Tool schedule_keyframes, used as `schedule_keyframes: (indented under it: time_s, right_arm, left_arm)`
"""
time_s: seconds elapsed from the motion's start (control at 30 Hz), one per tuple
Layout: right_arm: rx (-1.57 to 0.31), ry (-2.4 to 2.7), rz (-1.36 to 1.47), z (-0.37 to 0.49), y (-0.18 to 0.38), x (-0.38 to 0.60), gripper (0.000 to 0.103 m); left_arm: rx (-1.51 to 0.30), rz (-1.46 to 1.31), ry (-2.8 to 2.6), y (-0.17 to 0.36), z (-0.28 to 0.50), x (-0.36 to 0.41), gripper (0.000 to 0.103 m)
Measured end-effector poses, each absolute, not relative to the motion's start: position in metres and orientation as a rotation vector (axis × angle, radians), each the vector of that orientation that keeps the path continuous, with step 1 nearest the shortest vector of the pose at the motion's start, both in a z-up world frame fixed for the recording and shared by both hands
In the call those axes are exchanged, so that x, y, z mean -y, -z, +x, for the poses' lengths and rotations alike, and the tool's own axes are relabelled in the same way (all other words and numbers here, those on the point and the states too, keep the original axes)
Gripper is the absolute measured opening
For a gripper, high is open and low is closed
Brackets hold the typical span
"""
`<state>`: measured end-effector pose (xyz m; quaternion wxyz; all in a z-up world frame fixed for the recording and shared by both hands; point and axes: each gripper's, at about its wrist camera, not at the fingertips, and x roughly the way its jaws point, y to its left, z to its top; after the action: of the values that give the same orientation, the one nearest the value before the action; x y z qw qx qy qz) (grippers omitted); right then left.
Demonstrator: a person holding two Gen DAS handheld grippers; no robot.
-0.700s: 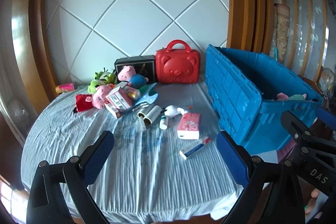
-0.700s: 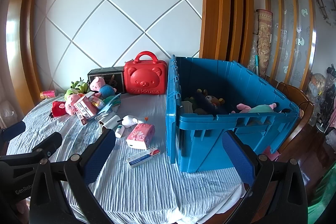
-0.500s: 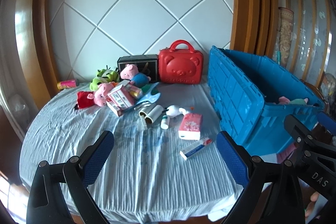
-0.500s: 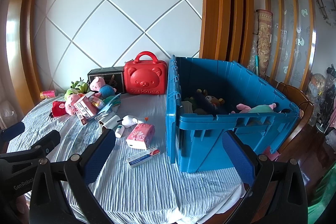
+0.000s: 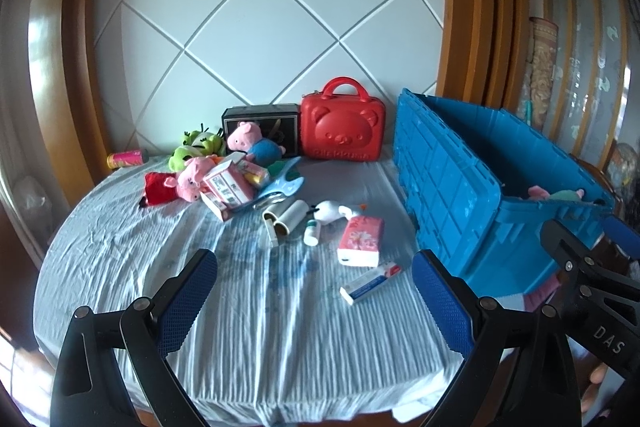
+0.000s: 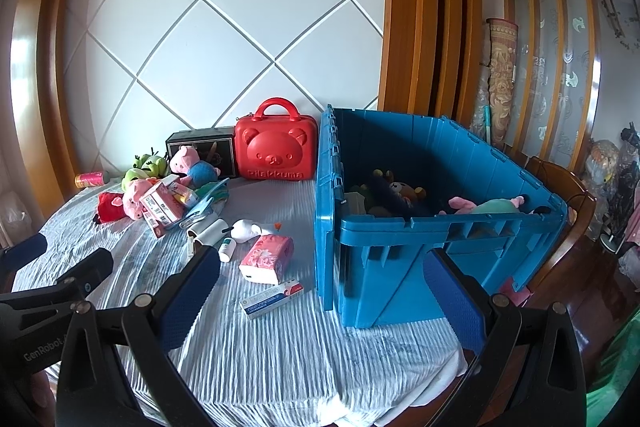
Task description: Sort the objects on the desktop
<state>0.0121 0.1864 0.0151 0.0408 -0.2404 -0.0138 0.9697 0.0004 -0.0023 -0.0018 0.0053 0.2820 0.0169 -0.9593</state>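
**Both claws held wide over the cluttered table, nothing gripped**

The left gripper has its blue-padded fingers spread wide apart and empty above the wrinkled pale-blue tablecloth. Ahead of its left finger lies the toy heap – a red-dressed pink pig plush, a green frog plush, a pink-and-white carton and a blue-shirted pig plush leaning on a black rectangular box. Between the fingers and further off sit a white lint roller, a small white plush, a pink flowered tissue pack and a long white-and-red toothpaste box; behind them stands the red bear-faced hard case. Ahead of the right finger is the outer wall of the large blue plastic crate.

The right gripper is likewise spread open and empty, its right finger in front of the crate's near wall. Only this view looks down into the crate – a brown bear plush and a pink-and-teal plush lie inside. It also shows the left gripper's black frame at its lower left, while the left view catches the right gripper at its far right edge.

Against the frame half a second earlier, the left view's scene sits slightly lower; the right view is unchanged.
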Motion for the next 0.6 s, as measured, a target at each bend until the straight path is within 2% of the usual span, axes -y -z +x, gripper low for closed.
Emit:
schedule_keyframes:
  time_s: [0.6]
  right_arm:
    - [0.049,-2.952,-0.734,0.0197,-0.0137,-0.1785,0.103]
  left_arm:
    - [-0.039,0.904,3.009,0.0056,0.0022,0.0088,0.099]
